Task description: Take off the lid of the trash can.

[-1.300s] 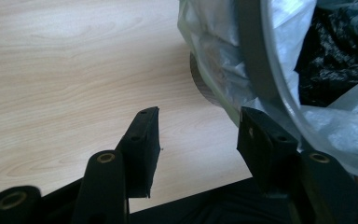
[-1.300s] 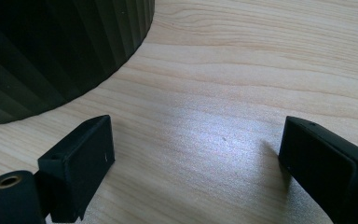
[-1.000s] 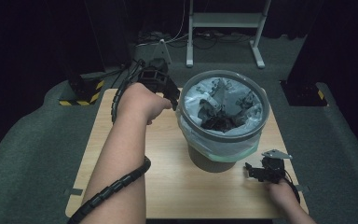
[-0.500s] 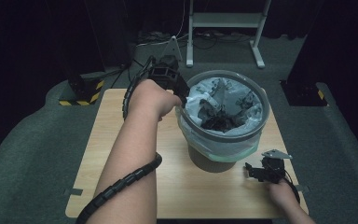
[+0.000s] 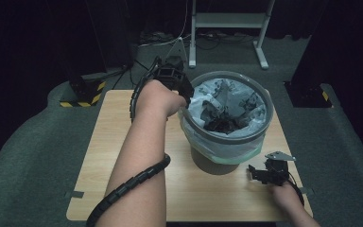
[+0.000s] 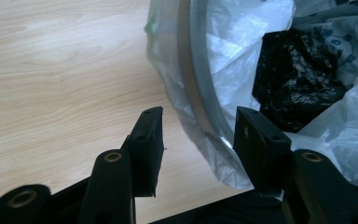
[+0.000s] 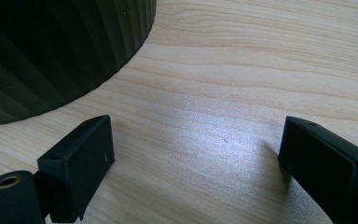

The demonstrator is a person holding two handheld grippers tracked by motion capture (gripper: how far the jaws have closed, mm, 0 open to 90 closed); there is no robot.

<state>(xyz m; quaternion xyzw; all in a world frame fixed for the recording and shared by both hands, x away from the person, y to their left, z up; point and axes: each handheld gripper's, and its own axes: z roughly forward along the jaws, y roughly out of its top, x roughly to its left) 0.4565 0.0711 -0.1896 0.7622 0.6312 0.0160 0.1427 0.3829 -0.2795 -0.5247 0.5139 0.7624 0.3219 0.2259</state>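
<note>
Straddling the bin (image 5: 227, 124) rim at its 9 o'clock, the left gripper (image 6: 198, 128) stands half open, pads off the bag (image 6: 242, 51). Bin sits mid-table (image 5: 123, 156). Right gripper (image 7: 193, 154) at the bin's 5 o'clock gapes wide, holding nothing.

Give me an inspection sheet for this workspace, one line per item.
Surface: wooden table, bare around the bin.
Job's things: grey bin with a pale liner folded over its rim; crumpled black bag inside.
Clutter: nothing seen.
Grippers: left gripper straddles the bin's rim, fingers apart, not pressing. Right gripper open, low over bare table near the bin's base.
Cables: ribbed cable along the left forearm.
Surroundings: dark room, grey floor, white stand behind.
</note>
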